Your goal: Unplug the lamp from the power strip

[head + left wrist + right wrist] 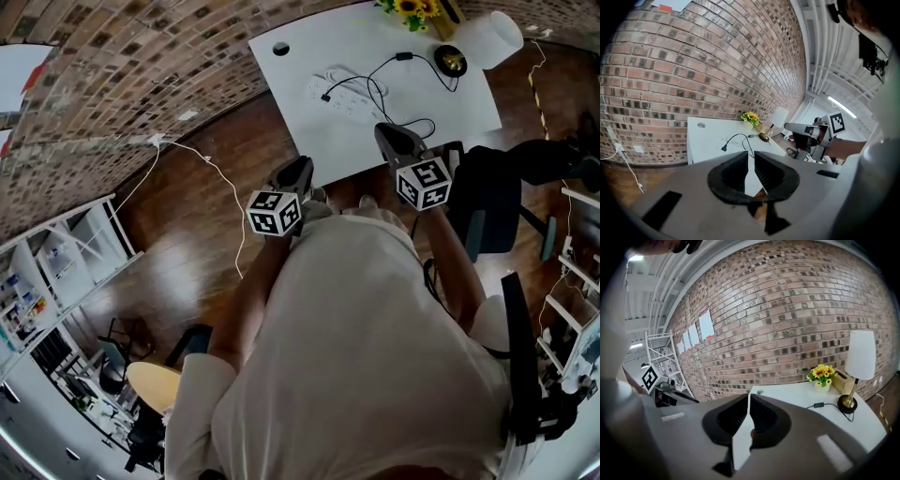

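This looks like an office or studio in a loft-like building. A long brick wall [112, 84] has papers [707, 324] pinned to it, and the floor [187, 225] is dark wood. A white table [309, 56] carries a lamp [860, 362] and a pot of sunflowers [821, 373]. An office chair [492, 202] stands by the table, with white shelves [56, 272] to one side. Bare pipes [825, 56] and a strip light [841, 107] run overhead.

Table [309, 56] at the top is plain white, same as the power strip [342, 101] and lamp shade [494, 37], with a black cord [404, 56] on it and yellow sunflowers [411, 7] at the top edge. Wall [122, 66] upper left is reddish-brown brick with pale mortar lines, floor [187, 225] is dark glossy brown wood.
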Demonstrator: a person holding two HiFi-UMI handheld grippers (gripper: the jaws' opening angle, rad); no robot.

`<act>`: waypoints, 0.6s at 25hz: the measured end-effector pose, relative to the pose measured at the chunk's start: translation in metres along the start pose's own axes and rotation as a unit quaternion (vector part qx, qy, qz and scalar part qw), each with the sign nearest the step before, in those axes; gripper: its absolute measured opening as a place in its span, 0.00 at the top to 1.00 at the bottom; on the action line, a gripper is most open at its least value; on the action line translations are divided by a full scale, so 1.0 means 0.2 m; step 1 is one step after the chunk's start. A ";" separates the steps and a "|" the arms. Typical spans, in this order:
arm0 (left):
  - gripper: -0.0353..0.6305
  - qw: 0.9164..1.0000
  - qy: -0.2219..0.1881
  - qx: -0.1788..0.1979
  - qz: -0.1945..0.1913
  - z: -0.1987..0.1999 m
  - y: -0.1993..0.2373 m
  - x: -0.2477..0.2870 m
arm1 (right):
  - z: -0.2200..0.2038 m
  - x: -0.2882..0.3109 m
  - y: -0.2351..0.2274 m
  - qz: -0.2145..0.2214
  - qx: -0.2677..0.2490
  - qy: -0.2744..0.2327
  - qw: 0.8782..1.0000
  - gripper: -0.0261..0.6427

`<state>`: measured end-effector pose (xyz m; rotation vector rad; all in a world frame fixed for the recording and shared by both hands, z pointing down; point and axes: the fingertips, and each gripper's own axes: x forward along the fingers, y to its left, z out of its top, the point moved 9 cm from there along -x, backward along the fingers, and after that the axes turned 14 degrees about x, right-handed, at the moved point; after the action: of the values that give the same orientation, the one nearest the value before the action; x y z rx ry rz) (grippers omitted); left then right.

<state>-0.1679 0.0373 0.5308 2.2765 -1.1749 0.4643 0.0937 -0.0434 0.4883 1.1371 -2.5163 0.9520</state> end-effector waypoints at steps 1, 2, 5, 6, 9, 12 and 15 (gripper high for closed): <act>0.88 1.000 0.002 -0.001 -0.003 0.00 0.04 0.00 | 0.01 0.03 0.02 -0.004 0.001 0.001 1.000 0.96; 0.88 1.000 0.004 -0.001 -0.007 0.01 0.08 0.00 | 0.01 0.06 0.03 -0.008 0.002 0.001 1.000 0.96; 0.88 1.000 0.008 0.001 -0.022 0.02 0.18 0.00 | 0.01 0.13 0.07 -0.022 0.005 0.003 1.000 0.96; 0.88 1.000 0.010 0.004 -0.030 0.02 0.21 0.01 | 0.01 0.16 0.08 -0.028 0.003 0.004 1.000 0.96; 0.88 0.998 0.013 0.026 -0.058 0.02 0.26 0.02 | -0.03 0.21 0.11 -0.050 -0.007 0.006 0.999 0.96; 0.88 0.995 0.019 0.048 -0.082 0.00 0.30 0.05 | -0.05 0.25 0.15 -0.066 -0.005 0.005 0.998 0.96; 0.88 0.995 0.025 0.042 -0.093 -0.04 0.34 0.07 | -0.06 0.27 0.20 -0.071 -0.009 0.007 0.997 0.96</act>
<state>-0.2170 -0.0005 0.5643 2.4042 -0.9253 0.5032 0.0273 -0.0475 0.5020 1.2795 -2.3898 0.8952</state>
